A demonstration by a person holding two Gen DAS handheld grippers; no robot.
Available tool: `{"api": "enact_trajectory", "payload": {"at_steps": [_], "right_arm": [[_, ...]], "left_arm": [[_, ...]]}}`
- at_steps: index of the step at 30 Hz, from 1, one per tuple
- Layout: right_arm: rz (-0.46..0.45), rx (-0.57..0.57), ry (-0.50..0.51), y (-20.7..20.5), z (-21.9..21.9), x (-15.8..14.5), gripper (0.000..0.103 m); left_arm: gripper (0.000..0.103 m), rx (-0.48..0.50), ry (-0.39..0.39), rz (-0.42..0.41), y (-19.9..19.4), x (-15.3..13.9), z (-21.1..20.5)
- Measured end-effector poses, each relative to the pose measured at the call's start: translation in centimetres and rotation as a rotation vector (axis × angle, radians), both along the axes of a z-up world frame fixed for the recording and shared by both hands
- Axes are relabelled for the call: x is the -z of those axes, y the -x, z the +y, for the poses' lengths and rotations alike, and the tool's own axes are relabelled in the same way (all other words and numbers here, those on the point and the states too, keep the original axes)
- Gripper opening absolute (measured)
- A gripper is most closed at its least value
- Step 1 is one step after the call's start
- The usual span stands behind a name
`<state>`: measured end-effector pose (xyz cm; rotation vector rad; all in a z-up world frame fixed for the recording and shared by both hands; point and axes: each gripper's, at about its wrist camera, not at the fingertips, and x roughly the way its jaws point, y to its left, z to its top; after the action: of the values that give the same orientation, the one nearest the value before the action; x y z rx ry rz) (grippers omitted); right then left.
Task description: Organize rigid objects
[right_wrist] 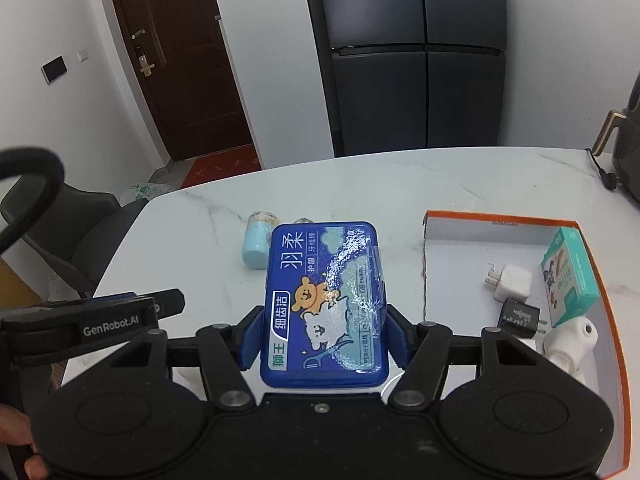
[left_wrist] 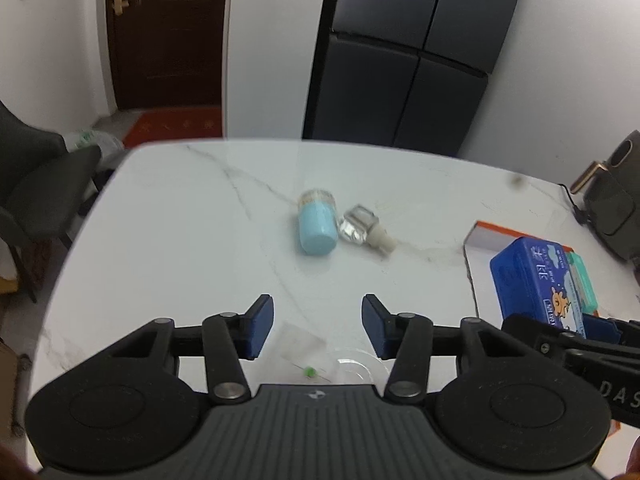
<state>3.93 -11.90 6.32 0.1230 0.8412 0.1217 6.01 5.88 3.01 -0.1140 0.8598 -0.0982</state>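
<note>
From your left wrist view, your left claw (left_wrist: 318, 328) stands wide open with nothing between its blue pads, above the white marble worktop (left_wrist: 180, 220). Ahead, a light blue bottle (left_wrist: 316, 226) lies on its side, touching a clear glass bottle (left_wrist: 362, 226). At the right, the blue floss box (left_wrist: 536, 280) is over the orange-edged box (left_wrist: 480, 236), with the letters "DAS" on the other gripper's body below it.

From your right wrist view, your right claw (right_wrist: 322, 336) is closed on the blue floss box (right_wrist: 326, 300) by its long sides; its lid reads "羽柔", "细齿洁" and "狮王", with a bear drawing. Just to the right, the orange-edged box (right_wrist: 500, 222) holds a white charger (right_wrist: 512, 282), a black charger (right_wrist: 520, 318) and a teal carton (right_wrist: 570, 280). The gripper at the left reads "GenRobot.AI"
</note>
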Motion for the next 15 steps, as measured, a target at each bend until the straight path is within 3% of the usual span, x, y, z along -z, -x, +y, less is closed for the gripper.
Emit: {"api": "enact_trajectory", "payload": {"at_steps": [4, 6, 7, 10, 15], "right_arm": [[0.015, 0.044, -0.004, 1.1, -0.5, 0.8, 0.073], [0.021, 0.059, -0.008, 1.8, -0.8, 1.3, 0.073], [0.026, 0.068, -0.014, 2.1, -0.9, 1.5, 0.073], [0.046, 0.094, -0.041, 2.8, -1.3, 2.5, 0.073], [0.065, 0.123, -0.05, 3.5, -1.1, 3.6, 0.073]], "left_arm": [[0.048, -0.017, 0.017, 0.042, -0.1, 2.3, 2.5], [0.059, -0.04, 0.045, 0.068, -0.4, 3.5, 4.1], [0.071, -0.056, 0.051, 0.071, -0.4, 3.9, 4.7], [0.09, -0.032, 0.025, 0.065, -0.9, 5.2, 5.2], [0.1, 0.111, 0.025, 0.048, -1.4, 7.5, 3.1]]}}
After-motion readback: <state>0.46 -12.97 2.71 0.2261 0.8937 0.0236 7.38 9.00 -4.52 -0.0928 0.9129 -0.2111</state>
